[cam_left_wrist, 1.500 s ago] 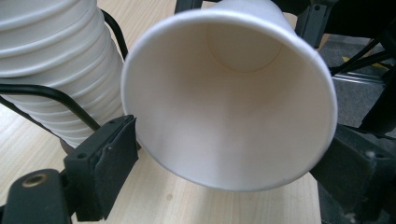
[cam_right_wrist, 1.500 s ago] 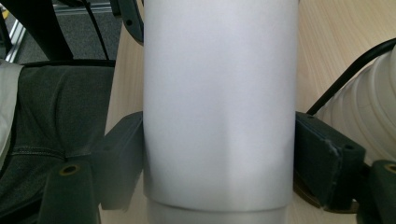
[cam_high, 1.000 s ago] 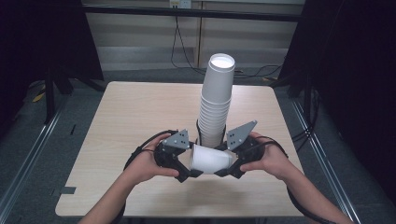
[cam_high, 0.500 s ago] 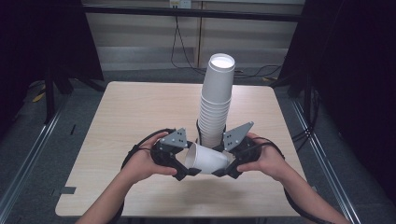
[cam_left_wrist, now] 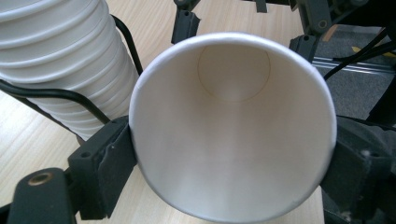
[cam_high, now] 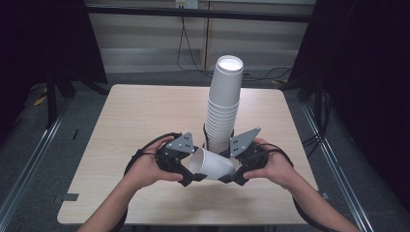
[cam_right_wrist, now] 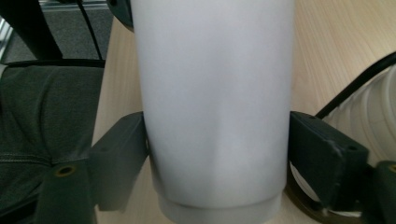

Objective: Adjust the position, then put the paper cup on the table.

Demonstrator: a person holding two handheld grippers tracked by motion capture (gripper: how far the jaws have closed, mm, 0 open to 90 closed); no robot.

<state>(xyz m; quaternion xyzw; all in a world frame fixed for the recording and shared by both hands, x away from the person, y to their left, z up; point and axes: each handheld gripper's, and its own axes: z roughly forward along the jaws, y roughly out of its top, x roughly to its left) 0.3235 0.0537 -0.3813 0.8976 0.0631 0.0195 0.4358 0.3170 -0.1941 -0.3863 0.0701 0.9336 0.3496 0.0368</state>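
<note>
Right now I am holding one white paper cup [cam_high: 211, 165] on its side, just above the wooden table [cam_high: 135, 116], between my two grippers. My left gripper [cam_high: 186, 170] is closed on the cup near its open mouth, with a black jaw pressed on each side of the rim. My right gripper [cam_high: 233, 173] is closed on the cup near its bottom end, with a jaw tight on each side of the wall. Just behind the cup stands the tall stack of paper cups [cam_high: 223, 104], very close to my hands. I think I am at the step where one cup is off the stack and in my hands, with both grippers sharing it. Next, I think one gripper must let go so the other can turn the cup upright and set it down, and I must move gently so the thin paper does not crush and the stack does not get bumped. The left gripper view looks right down inside the cup [cam_left_wrist: 232, 126] to its round bottom, and I see the ribbed rims of the stack [cam_left_wrist: 60, 60] beside it. The right gripper view shows the smooth outside of the cup [cam_right_wrist: 215, 102] and its little base ring. The high view shows how tall the stack is and where both my hands sit.
</note>
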